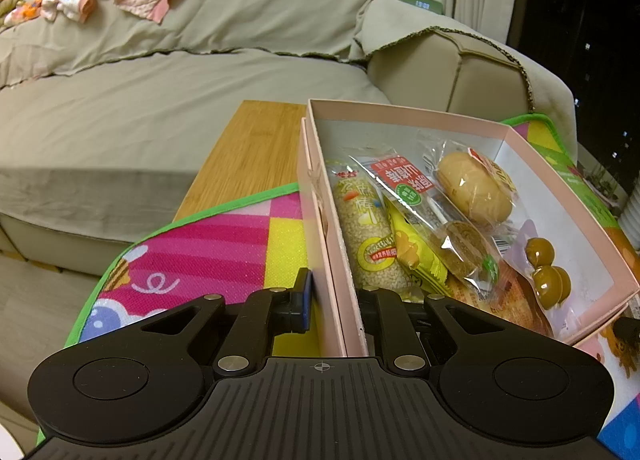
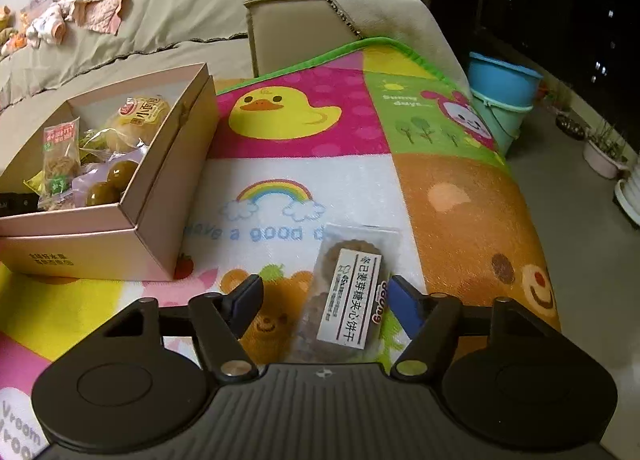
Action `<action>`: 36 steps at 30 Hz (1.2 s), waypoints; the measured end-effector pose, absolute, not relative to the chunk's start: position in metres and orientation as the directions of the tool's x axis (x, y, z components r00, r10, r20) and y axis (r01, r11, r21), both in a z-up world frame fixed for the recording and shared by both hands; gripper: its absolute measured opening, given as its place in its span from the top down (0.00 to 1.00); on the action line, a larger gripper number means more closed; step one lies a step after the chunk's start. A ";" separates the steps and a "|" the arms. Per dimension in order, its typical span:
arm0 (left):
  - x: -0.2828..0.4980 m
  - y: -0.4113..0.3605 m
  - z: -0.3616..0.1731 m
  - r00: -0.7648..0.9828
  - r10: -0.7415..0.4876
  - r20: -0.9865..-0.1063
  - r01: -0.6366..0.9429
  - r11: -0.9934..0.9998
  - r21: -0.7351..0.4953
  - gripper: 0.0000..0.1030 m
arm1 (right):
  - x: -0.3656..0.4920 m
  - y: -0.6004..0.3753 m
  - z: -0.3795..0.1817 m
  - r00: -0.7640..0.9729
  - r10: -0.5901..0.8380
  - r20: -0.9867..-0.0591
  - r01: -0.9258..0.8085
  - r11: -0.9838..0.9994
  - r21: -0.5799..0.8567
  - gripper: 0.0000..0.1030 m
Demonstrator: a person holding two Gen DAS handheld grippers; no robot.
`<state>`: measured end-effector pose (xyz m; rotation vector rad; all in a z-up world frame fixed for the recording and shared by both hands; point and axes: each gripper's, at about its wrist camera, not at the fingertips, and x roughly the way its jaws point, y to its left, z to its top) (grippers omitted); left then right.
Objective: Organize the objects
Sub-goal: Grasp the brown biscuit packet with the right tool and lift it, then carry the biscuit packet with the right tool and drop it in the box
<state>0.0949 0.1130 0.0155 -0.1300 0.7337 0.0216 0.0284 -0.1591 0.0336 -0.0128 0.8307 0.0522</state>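
Lying between the spread right gripper [image 2: 326,302], a clear biscuit packet [image 2: 346,296] shows a white label.

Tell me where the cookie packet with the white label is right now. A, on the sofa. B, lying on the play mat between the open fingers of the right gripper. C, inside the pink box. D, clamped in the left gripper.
B: the cookie packet lies flat on the play mat, between the spread fingers of the right gripper, outside the pink box; the left gripper straddles that box's wall instead.
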 end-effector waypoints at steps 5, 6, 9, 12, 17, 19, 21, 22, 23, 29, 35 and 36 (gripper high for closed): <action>0.095 0.113 0.016 0.743 -0.025 -0.669 -0.065 0.992 -0.110 0.86 | 0.028 -0.156 0.037 0.668 0.055 -0.742 -0.077 0.997 0.004 0.61; 0.095 0.113 0.016 0.743 -0.025 -0.669 -0.066 0.992 -0.110 0.86 | 0.027 -0.156 0.038 0.669 0.056 -0.741 -0.081 0.997 0.003 0.61; 0.095 0.113 0.016 0.742 -0.026 -0.669 -0.065 0.992 -0.110 0.86 | 0.023 -0.155 0.040 0.673 0.059 -0.737 -0.090 0.996 -0.002 0.63; 0.095 0.113 0.016 0.742 -0.026 -0.669 -0.065 0.992 -0.110 0.86 | 0.019 -0.156 0.044 0.676 0.068 -0.734 -0.096 0.995 0.004 0.63; 0.095 0.113 0.016 0.743 -0.026 -0.669 -0.065 0.992 -0.111 0.86 | 0.004 -0.158 0.060 0.684 0.097 -0.723 -0.127 0.992 0.013 0.64; 0.095 0.113 0.016 0.743 -0.026 -0.669 -0.065 0.992 -0.111 0.86 | -0.002 -0.160 0.070 0.687 0.116 -0.718 -0.136 0.990 0.030 0.64; 0.095 0.113 0.016 0.743 -0.026 -0.669 -0.065 0.992 -0.111 0.86 | -0.008 -0.162 0.080 0.692 0.134 -0.709 -0.142 0.989 0.048 0.64; 0.095 0.113 0.016 0.743 -0.026 -0.669 -0.065 0.992 -0.111 0.86 | -0.011 -0.162 0.087 0.696 0.145 -0.704 -0.148 0.987 0.057 0.64; 0.095 0.113 0.016 0.743 -0.027 -0.669 -0.065 0.992 -0.112 0.86 | -0.014 -0.162 0.092 0.700 0.153 -0.698 -0.152 0.986 0.063 0.64; 0.094 0.114 0.014 0.745 -0.028 -0.667 -0.066 0.991 -0.116 0.85 | -0.021 -0.153 0.134 0.726 0.231 -0.648 -0.215 0.971 0.105 0.64; 0.094 0.114 0.013 0.746 -0.029 -0.666 -0.068 0.990 -0.120 0.85 | -0.001 -0.127 0.180 0.757 0.342 -0.557 -0.294 0.939 0.177 0.64; 0.094 0.114 0.013 0.746 -0.030 -0.666 -0.068 0.990 -0.120 0.85 | 0.005 -0.122 0.185 0.762 0.354 -0.542 -0.303 0.935 0.185 0.64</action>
